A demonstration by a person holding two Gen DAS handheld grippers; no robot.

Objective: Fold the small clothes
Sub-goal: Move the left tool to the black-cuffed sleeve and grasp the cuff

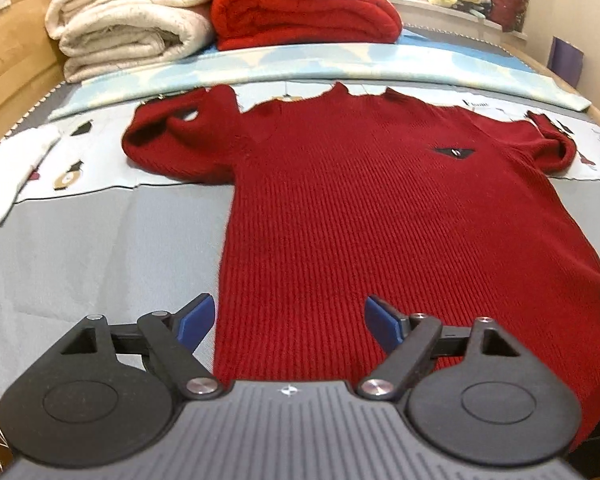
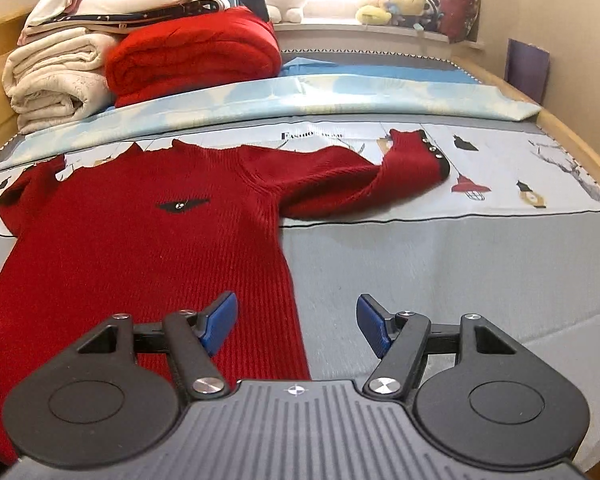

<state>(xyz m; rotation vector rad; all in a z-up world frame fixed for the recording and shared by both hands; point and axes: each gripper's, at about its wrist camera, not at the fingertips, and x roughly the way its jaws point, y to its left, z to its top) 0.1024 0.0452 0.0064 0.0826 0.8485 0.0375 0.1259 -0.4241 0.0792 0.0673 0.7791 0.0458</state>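
A dark red ribbed knit sweater point(image 1: 380, 208) lies flat on the bed, neck away from me, with a small black patch on its chest. Its left sleeve point(image 1: 172, 140) is bunched up beside the shoulder. In the right wrist view the same sweater point(image 2: 140, 248) shows its right sleeve point(image 2: 372, 176) stretched out sideways and bent back at the cuff. My left gripper point(image 1: 288, 320) hovers open over the sweater's lower left edge. My right gripper point(image 2: 296, 322) stands open over the lower right edge. Nothing is between either pair of blue pads.
The grey bed sheet point(image 1: 100, 248) has a printed light-blue cloth point(image 2: 500, 168) under the sweater's top. Folded cream blankets point(image 1: 132, 20) and a bright red folded blanket point(image 1: 300, 8) are stacked at the back. A white garment point(image 1: 12, 172) lies at far left. Plush toys point(image 2: 396, 4) line the windowsill.
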